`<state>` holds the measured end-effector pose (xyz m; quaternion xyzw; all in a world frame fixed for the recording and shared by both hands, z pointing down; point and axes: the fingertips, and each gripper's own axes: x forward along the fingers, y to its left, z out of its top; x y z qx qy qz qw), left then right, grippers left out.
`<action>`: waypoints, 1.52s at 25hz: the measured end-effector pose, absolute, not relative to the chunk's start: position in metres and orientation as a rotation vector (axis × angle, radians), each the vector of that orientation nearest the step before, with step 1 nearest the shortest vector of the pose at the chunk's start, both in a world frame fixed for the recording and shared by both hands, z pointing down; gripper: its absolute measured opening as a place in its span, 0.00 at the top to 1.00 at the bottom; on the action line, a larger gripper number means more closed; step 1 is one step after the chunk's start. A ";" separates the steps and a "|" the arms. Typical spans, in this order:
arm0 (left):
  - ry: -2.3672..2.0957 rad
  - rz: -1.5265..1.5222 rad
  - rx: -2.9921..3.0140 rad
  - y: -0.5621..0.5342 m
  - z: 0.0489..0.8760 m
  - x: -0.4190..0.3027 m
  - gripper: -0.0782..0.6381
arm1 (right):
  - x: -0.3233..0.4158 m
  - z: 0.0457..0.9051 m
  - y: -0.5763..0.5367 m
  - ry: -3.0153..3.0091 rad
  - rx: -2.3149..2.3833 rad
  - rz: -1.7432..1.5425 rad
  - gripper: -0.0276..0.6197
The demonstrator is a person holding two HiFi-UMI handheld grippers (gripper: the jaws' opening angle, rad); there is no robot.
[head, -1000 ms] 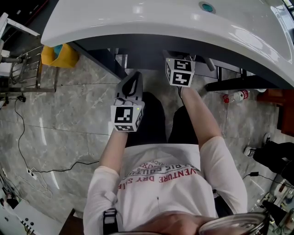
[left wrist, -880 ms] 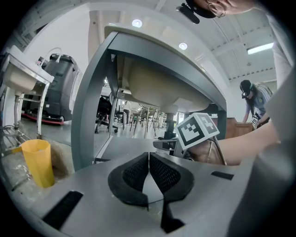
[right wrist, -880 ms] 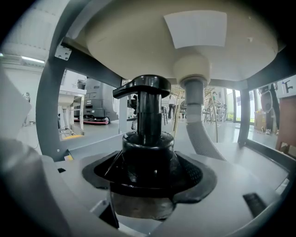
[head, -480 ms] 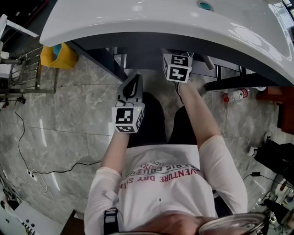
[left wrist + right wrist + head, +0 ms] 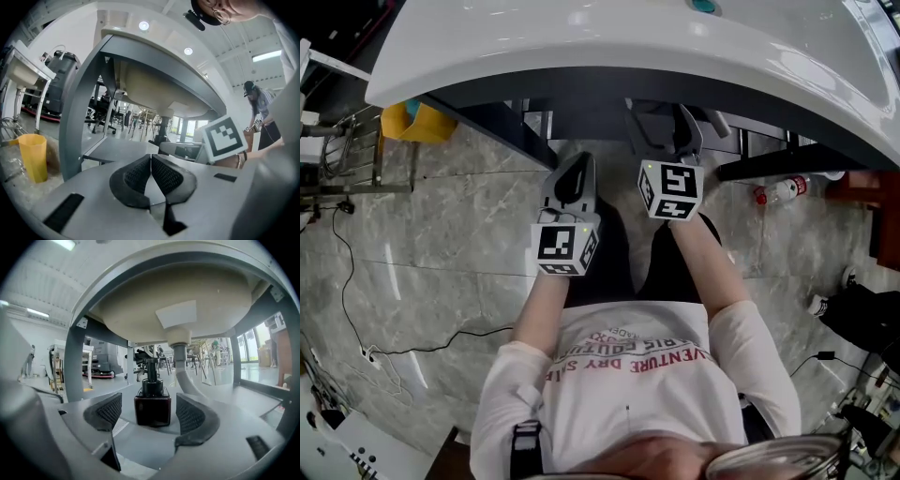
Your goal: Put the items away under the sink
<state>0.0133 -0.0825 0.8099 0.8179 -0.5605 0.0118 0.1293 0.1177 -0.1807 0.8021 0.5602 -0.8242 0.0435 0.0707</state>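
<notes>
Nearest first: the left gripper (image 5: 151,158) has its jaws pressed together with nothing in them. It's just hanging in front of the grey sink frame (image 5: 75,117), with a yellow bin (image 5: 33,157) off at its 9 o'clock.

The right gripper (image 5: 149,400) is wide open and not gripping anything. The dark square bottle (image 5: 152,406) stands between its pads (image 5: 108,411) with a gap on either side, dead ahead at 12 o'clock. It's upright on the grey shelf (image 5: 225,392), long axis vertical, pump (image 5: 151,366) pointing straight up — can't tell which way the nozzle faces.

Behind it, at about 1 o'clock, the drain pipe (image 5: 182,369) comes down from the underside of the basin (image 5: 187,291).
</notes>
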 end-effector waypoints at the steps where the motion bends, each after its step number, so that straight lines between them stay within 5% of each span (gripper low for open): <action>1: -1.623 0.022 2.392 -0.085 0.805 0.019 0.85 | 0.118 0.801 -0.173 -2.505 1.661 0.154 0.37; 4: -1.633 -0.030 2.422 -0.093 0.782 0.033 0.85 | 0.121 0.789 -0.155 -2.547 1.615 0.192 0.42; 7: -1.653 -0.053 2.413 -0.092 0.759 0.046 0.85 | 0.143 0.776 -0.140 -2.515 1.701 0.281 0.81; 11: -1.563 0.024 2.345 -0.077 0.742 0.066 0.85 | 0.167 0.757 -0.117 -2.451 1.729 0.468 0.89; 19: -1.465 0.177 2.276 -0.052 0.653 0.069 0.85 | 0.172 0.656 -0.084 -2.355 1.653 0.576 0.91; 38: -1.554 0.119 2.444 0.033 0.333 0.113 0.85 | 0.200 0.321 -0.004 -2.566 1.598 0.253 0.92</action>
